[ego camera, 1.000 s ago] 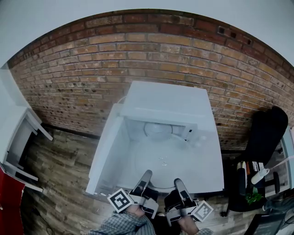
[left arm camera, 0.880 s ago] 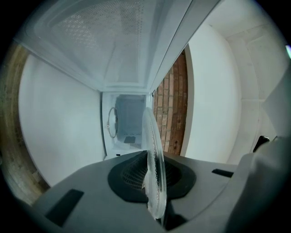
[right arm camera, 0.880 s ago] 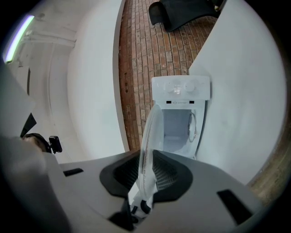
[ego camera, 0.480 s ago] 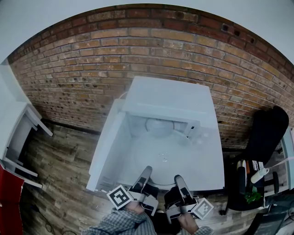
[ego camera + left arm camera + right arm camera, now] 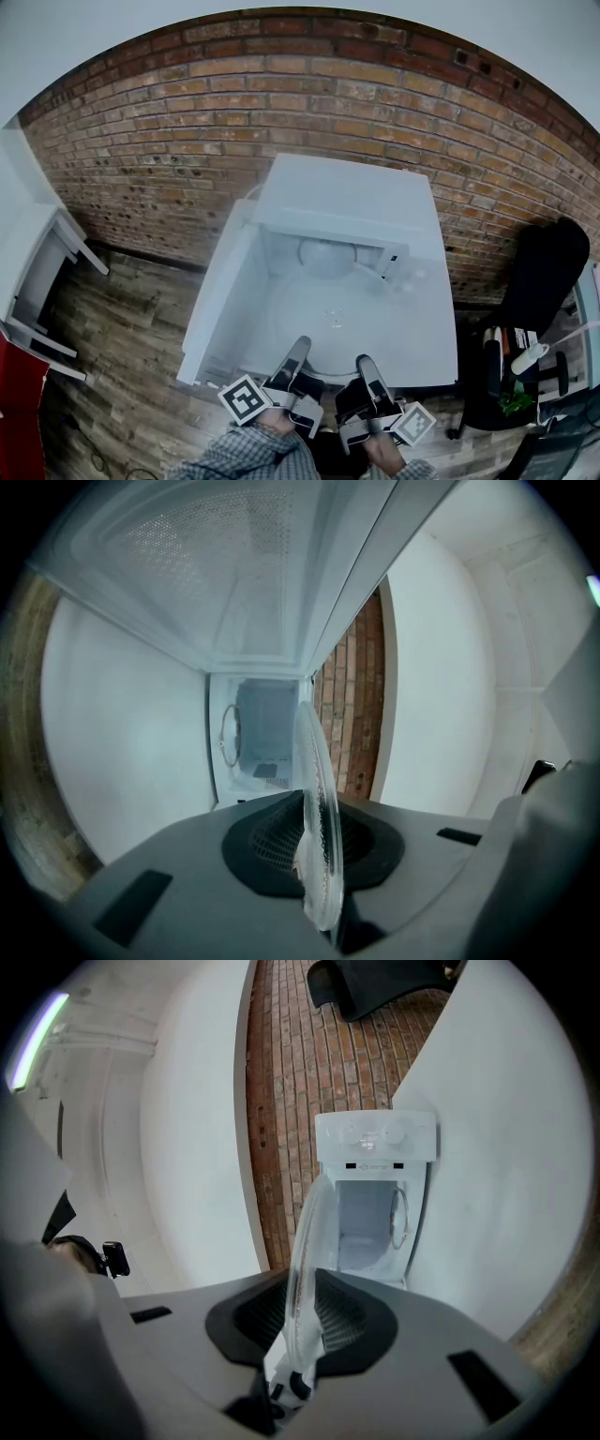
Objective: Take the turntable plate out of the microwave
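Note:
The clear glass turntable plate (image 5: 328, 323) hangs level in front of the white microwave (image 5: 347, 202), outside its open cavity. My left gripper (image 5: 298, 356) is shut on the plate's near rim at the left, and my right gripper (image 5: 364, 367) is shut on the near rim at the right. In the left gripper view the plate (image 5: 314, 780) stands edge-on between the dark pads of that gripper (image 5: 319, 855). The right gripper view shows the plate (image 5: 305, 1260) the same way, pinched in that gripper (image 5: 302, 1321). The empty cavity (image 5: 370, 1218) with its roller ring (image 5: 230, 735) lies straight ahead.
The microwave door (image 5: 220, 300) stands swung open to the left. The microwave sits on a white table (image 5: 427, 352) against a brick wall (image 5: 187, 141). A black office chair (image 5: 544, 272) is at the right, a white shelf unit (image 5: 37, 281) at the left on the wooden floor.
Only the head view has shifted slightly. Both grippers and the plate stay where they were.

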A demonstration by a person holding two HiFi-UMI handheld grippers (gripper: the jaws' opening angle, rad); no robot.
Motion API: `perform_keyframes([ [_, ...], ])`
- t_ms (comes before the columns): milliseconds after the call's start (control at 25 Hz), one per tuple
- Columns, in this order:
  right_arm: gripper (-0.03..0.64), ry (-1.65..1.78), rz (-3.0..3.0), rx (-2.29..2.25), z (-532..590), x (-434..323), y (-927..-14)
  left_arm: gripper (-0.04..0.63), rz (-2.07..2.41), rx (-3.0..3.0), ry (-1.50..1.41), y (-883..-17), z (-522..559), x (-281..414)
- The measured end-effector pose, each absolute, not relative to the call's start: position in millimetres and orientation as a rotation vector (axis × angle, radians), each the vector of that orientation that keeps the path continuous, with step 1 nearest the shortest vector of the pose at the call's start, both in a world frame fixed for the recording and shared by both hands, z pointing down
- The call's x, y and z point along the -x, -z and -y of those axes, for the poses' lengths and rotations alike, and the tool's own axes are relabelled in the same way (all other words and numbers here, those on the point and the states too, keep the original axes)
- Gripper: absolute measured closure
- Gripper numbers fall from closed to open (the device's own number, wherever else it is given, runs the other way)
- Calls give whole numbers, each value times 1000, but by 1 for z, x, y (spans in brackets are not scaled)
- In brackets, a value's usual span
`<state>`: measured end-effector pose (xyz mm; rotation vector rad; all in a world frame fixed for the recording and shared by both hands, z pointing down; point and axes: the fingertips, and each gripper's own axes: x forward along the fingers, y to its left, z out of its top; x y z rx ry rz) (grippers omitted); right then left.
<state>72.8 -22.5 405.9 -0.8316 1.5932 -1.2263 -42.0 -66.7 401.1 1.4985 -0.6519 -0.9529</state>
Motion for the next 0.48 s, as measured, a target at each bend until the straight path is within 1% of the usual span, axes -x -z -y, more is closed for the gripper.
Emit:
perform_keyframes([
  [480,549,1229,-1599,815,18,-75,-403,560,660,-1492,962,-400,61,40],
])
